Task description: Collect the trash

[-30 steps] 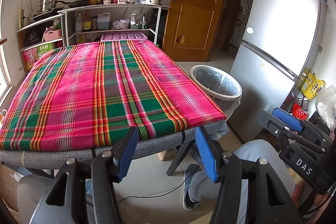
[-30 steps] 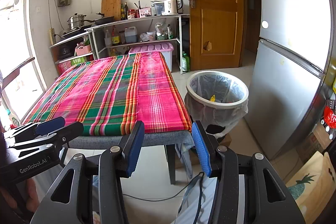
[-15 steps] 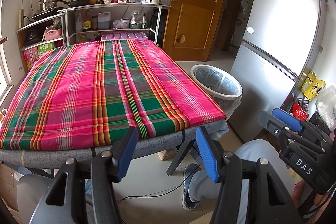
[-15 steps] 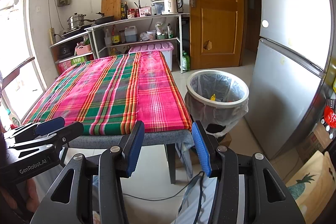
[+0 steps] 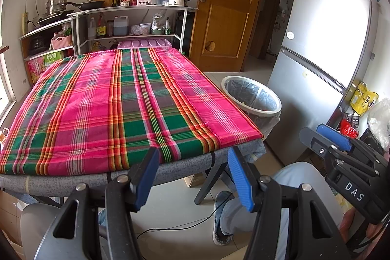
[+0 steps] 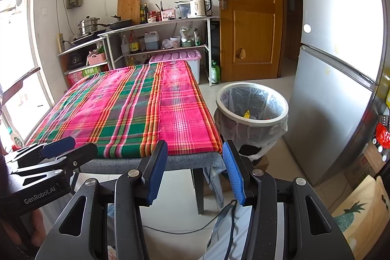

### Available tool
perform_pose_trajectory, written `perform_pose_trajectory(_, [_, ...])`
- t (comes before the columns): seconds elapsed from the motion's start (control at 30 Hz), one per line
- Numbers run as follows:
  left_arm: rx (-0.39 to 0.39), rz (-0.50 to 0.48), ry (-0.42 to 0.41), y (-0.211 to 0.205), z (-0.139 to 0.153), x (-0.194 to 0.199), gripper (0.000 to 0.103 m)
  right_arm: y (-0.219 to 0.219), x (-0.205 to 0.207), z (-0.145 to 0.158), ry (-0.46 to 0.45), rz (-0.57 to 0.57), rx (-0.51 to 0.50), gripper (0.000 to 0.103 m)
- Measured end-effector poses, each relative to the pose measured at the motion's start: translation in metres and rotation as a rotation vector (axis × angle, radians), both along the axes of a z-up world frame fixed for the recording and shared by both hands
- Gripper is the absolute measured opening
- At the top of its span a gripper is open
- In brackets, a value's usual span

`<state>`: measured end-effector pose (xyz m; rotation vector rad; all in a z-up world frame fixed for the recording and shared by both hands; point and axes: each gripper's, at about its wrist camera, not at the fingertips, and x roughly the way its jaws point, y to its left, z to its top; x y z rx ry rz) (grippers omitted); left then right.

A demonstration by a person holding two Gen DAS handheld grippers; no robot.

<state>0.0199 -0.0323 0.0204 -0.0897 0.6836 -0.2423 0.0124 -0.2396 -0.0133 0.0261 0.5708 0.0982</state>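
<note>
A white trash bin with a clear liner stands on the floor right of the table; it also shows in the left wrist view. A yellow scrap lies inside it. The table carries a pink and green plaid cloth, also in the right wrist view, with nothing lying on it. My left gripper is open and empty, held before the table's near edge. My right gripper is open and empty, near the table's front right corner. Each gripper shows at the side of the other's view.
A silver fridge stands right of the bin. A wooden door and shelves with pots, bottles and a kettle line the back wall. A cable lies on the floor. My legs are below the grippers.
</note>
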Motion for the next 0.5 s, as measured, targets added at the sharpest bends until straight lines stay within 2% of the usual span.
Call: perform_pose_trajectory(0.5, [-0.005, 0.0, 0.006, -0.0022, -0.0015, 0.001, 0.061, -0.0008, 0.001, 0.0005, 0.001, 0.001, 0.0, 0.048])
